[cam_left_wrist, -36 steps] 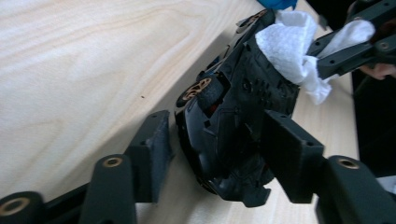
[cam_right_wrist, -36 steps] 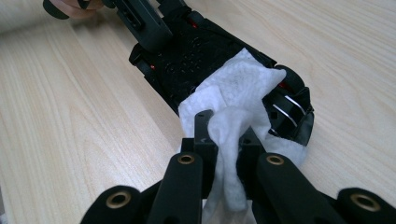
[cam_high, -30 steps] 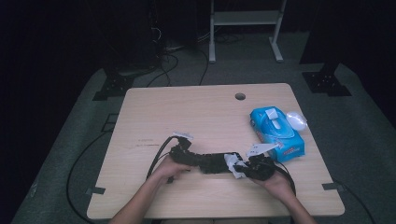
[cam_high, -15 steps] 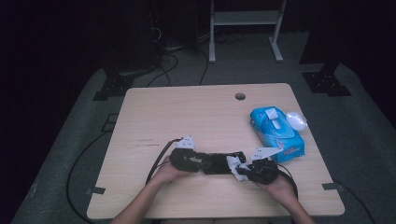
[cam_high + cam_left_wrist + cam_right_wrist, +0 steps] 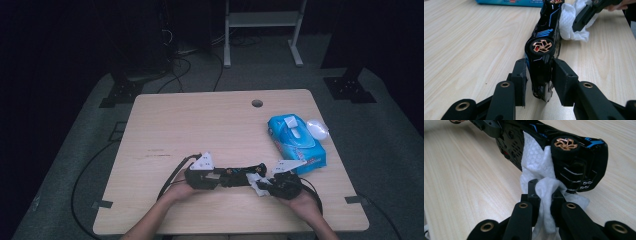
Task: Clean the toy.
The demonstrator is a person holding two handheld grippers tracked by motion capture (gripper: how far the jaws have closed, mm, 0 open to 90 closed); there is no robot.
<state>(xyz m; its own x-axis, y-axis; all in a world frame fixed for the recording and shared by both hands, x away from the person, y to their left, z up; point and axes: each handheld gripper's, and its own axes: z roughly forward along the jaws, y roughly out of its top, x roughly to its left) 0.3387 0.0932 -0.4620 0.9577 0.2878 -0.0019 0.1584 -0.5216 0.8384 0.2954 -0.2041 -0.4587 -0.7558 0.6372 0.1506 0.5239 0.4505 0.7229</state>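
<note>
The left gripper's (image 5: 537, 80) fingers (image 5: 520, 75) had just been closing and stood narrow on either side of the toy car (image 5: 544, 50), with the car's black body between the pads; the right pad looked pressed against it, the left one just beside it (whether that side truly touched, I could not tell). The car lay tipped on its side on the table (image 5: 200, 125), its long axis running straight away from those fingers toward the right gripper (image 5: 544, 195), so each hand had one end of it. Over there the jaws were pinched tight on a bunched white wipe (image 5: 541, 177), and the wipe lay draped against the car's underside, just beside the copper-spoked wheel (image 5: 565, 144). From above, both grippers sat near the table's front edge, the left gripper (image 5: 202, 175) and right gripper (image 5: 280, 182) nose to nose with the car (image 5: 240, 175) bridging them. The blue wipes pack (image 5: 295, 142) rested well clear behind the right hand, and nothing stood between wipe and car; the next rub, I judged, would run along that long axis
</note>
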